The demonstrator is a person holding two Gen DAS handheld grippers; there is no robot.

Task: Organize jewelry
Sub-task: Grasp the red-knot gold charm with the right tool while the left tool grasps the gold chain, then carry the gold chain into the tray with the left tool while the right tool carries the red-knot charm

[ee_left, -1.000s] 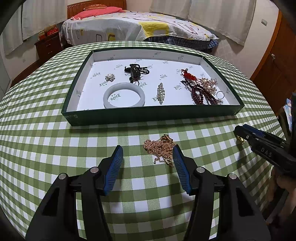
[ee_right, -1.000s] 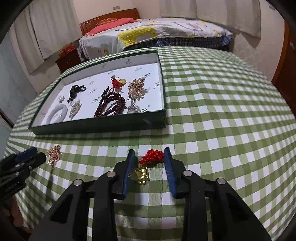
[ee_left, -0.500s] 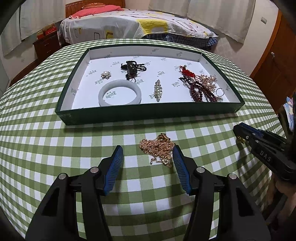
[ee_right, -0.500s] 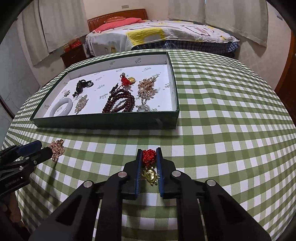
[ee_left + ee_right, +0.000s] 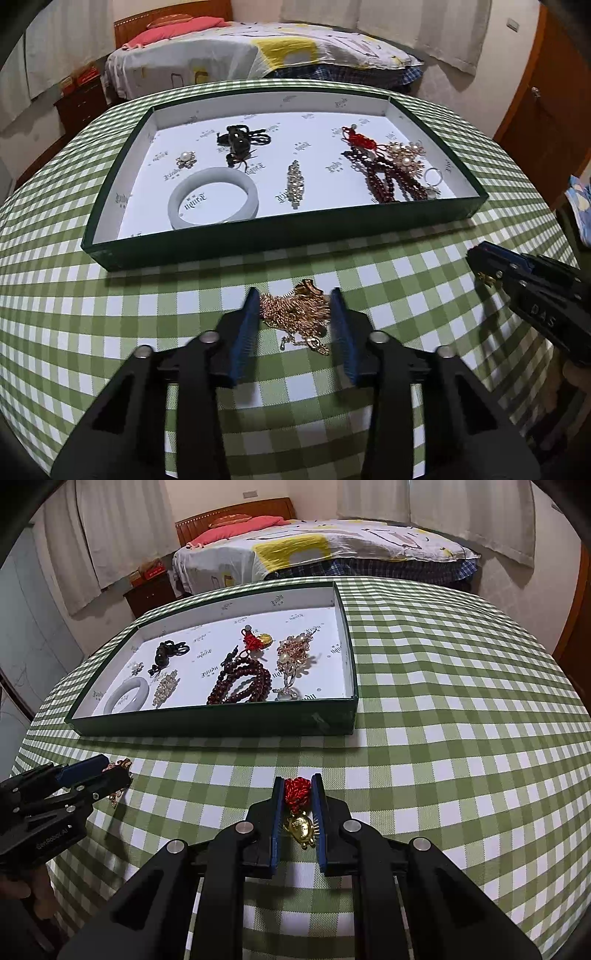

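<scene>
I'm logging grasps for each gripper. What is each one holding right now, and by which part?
The right gripper is shut on the red knot of the gold charm. The left gripper has just been closing around the gold chain, pads at its sides.

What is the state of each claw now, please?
Left claw: just been closing on the gold chain.
Right claw: shut on the red-knot charm.

Your right gripper point(image 5: 297, 788) has its fingers point(image 5: 275, 812) clamped on the red knot charm point(image 5: 295, 794), its gold pendant hanging between them over the table point(image 5: 461, 738). Toward the table's left edge, your left gripper point(image 5: 110, 771) has just been closing around the gold chain point(image 5: 122, 766). The green tray point(image 5: 207, 723) of jewelry sits beyond, nearer the far edge.
</scene>
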